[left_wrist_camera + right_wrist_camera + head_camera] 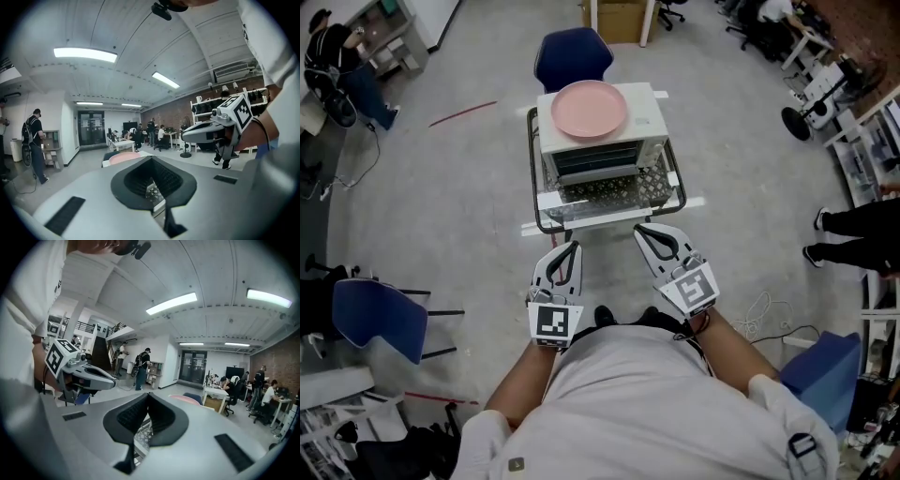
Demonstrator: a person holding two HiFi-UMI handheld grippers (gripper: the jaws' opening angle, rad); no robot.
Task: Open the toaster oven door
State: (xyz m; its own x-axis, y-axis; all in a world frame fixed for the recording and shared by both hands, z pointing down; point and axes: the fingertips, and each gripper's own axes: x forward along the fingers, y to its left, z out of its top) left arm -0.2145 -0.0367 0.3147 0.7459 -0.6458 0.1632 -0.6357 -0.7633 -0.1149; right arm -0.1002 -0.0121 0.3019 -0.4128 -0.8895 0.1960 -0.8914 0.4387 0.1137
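Observation:
A white toaster oven (605, 141) stands on a small glass-topped cart (546, 223), with a pink plate (589, 108) on its roof. The oven's door (614, 187), a dotted glass pane, lies folded down flat toward me. My left gripper (567, 249) and right gripper (645, 231) hover just short of the cart's front edge, both shut with nothing in them. In the left gripper view the jaws (151, 158) meet in a point, and the dotted door shows through the slit below. The right gripper view shows its jaws (149, 394) closed the same way, with the plate (186, 399) beyond.
A blue chair (572, 54) stands behind the cart and another (380, 319) sits at my left. A blue seat (836, 367) is at the right, with cables (764, 314) on the floor. People stand at the room's left and right edges. A cardboard box (619, 19) is far back.

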